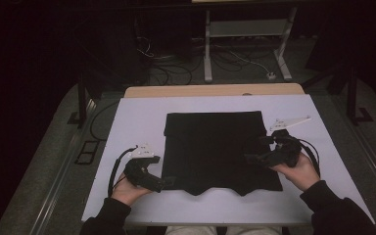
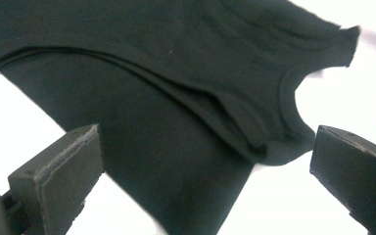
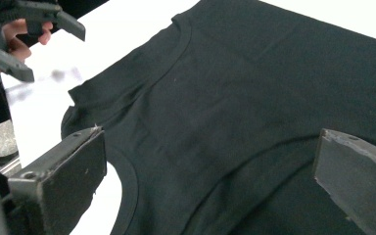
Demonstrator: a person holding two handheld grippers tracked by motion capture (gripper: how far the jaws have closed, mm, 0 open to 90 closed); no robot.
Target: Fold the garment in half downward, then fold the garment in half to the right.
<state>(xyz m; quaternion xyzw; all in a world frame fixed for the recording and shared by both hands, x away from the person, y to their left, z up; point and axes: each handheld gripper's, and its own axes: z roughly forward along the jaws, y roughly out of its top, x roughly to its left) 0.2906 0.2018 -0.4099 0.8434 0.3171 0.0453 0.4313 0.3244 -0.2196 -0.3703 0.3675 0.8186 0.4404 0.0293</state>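
A black shirt [image 1: 215,149] lies flat on the white bench [image 1: 137,117], folded into a nearly square shape, with its curved neck opening at the edge nearest the person. The left gripper [image 1: 165,183] is at the near left corner of the shirt, its tips at the cloth edge or just over it; I cannot tell from the high view if they touch. In the left gripper view [image 2: 205,166] its two jaws stand wide apart, and the shirt [image 2: 176,98] lies ahead between them, with the curved neck band toward the right jaw and folded layers making soft ridges above it. The right gripper [image 1: 252,157] is over the right part of the shirt, its tips pointing toward the middle of the cloth. In the right gripper view [image 3: 208,171] its jaws are also wide apart, with nothing between them but the shirt [image 3: 254,98] below; the neck band curves past the left jaw. Far ahead of it, up at the left, the other gripper [image 3: 29,34] shows with its jaws apart, held in a hand [image 3: 22,30]. In the high view, the person's hands hold both grippers, the left hand [image 1: 127,192] and the right hand [image 1: 301,174], with dark sleeves [image 1: 333,210] coming in from the near side. Beyond the bench a dark floor [image 1: 176,73] carries cables and a light metal stand [image 1: 247,29].
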